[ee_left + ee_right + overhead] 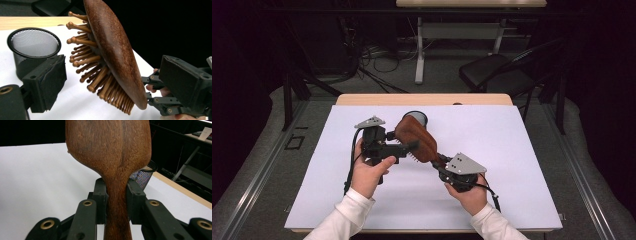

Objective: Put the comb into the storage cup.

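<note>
A brown wooden hairbrush (418,137) with wooden pins is held tilted above the white mat. My right gripper (439,161) is shut on its handle; in the right gripper view both black jaws press the narrow handle (117,202). My left gripper (406,146) stands open at the brush head. In the left gripper view the head (115,50) hangs between the two wide-apart pads, pins toward the left pad (46,82), and touches neither. The right gripper's linkage (160,100) shows at the head's lower end.
A black mesh cup (416,117) stands upright on the white mat (512,150) just behind the brush, also the cup (33,43) beside my left pad. A black chair (497,75) and a desk frame stand beyond the table's far edge.
</note>
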A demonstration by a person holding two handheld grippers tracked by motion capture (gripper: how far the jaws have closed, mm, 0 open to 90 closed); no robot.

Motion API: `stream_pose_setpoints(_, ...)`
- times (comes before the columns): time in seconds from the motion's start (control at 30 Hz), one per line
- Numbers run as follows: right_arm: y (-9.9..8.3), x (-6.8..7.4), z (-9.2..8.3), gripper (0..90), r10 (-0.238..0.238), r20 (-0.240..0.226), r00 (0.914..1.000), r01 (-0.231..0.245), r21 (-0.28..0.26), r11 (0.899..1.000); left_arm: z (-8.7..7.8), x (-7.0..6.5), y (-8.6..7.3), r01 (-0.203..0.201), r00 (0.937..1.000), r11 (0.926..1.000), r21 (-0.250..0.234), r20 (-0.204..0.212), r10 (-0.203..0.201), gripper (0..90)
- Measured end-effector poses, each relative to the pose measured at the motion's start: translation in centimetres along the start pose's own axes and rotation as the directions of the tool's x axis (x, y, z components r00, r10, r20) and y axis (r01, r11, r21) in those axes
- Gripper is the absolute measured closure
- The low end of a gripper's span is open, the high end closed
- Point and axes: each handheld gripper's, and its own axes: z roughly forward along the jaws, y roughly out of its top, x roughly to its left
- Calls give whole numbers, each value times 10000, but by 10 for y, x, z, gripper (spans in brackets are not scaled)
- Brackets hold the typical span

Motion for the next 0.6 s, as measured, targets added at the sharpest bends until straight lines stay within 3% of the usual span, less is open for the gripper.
stream_pose_setpoints(0.17, 0, 0, 0, 730, -14, -24, 10000, 14, -14, 10000, 4, 1, 0, 223, 9996, 9997, 68, 180, -224, 102)
stream_pose_setpoints(0.6, 0, 2, 0, 731, -52, -36, 10000, 52, -49, 10000, 11, 1, 1, 361, 9984, 9992, 168, 429, -368, 153)
